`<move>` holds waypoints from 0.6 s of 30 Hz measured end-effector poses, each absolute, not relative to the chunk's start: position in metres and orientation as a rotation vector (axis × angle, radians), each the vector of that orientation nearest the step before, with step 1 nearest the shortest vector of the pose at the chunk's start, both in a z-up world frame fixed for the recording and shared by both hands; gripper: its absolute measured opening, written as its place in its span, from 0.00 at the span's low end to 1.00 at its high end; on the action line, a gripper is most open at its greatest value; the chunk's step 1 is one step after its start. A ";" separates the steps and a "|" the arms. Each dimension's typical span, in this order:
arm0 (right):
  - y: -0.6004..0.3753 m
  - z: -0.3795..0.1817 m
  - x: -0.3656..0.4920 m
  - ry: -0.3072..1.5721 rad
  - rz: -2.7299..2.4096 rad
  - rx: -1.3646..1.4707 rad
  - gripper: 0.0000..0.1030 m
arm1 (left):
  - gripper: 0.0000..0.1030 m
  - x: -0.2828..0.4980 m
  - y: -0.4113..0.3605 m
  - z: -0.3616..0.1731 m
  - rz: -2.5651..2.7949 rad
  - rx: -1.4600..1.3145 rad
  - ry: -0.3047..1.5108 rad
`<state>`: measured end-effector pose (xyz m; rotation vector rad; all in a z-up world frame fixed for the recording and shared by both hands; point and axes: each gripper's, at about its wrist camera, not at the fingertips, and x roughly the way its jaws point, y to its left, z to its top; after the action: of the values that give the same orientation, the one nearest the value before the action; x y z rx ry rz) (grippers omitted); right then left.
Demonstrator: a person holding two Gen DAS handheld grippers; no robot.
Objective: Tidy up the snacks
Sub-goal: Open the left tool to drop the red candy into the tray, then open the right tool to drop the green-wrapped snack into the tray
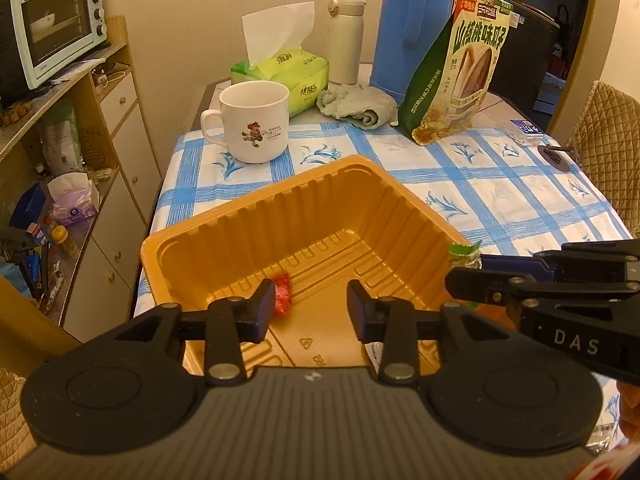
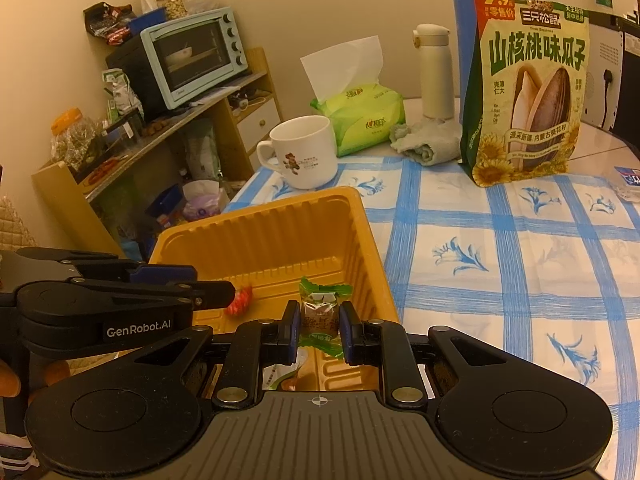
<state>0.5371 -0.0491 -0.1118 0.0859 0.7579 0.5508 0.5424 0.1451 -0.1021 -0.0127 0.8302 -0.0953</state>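
Observation:
An orange plastic tray (image 1: 280, 216) (image 2: 256, 232) sits on the blue-checked tablecloth. A red wrapped candy (image 1: 282, 294) (image 2: 241, 301) lies on its floor. My left gripper (image 1: 311, 308) is open and empty over the tray, the red candy beside its left finger. My right gripper (image 2: 319, 326) is shut on a green-and-brown wrapped candy (image 2: 322, 308) and holds it over the tray's right side; the candy's green end shows in the left wrist view (image 1: 464, 254). Another wrapper (image 2: 280, 376) lies under the right gripper.
A white mug (image 1: 254, 120) (image 2: 302, 152) stands just behind the tray. Further back are a green tissue pack (image 1: 286, 76), a folded cloth (image 1: 358, 104), a cream flask (image 1: 346, 38), a blue thermos (image 1: 416, 20) and a sunflower-seed bag (image 1: 460, 72) (image 2: 528, 84). Shelves with a toaster oven (image 2: 196, 54) stand left.

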 end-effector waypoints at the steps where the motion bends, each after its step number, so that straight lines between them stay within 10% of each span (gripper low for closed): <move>1: -0.049 -0.112 0.537 0.758 0.551 0.086 0.20 | 0.43 0.542 0.146 -0.102 -0.096 -0.016 0.831; 18: -0.034 -0.109 0.545 0.755 0.569 0.083 0.21 | 0.63 0.524 0.162 -0.086 -0.100 -0.021 0.804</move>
<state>0.5448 -0.0343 -0.1093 0.0833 0.7554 0.5694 0.5244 0.1621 -0.0863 -0.0206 0.8045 -0.0997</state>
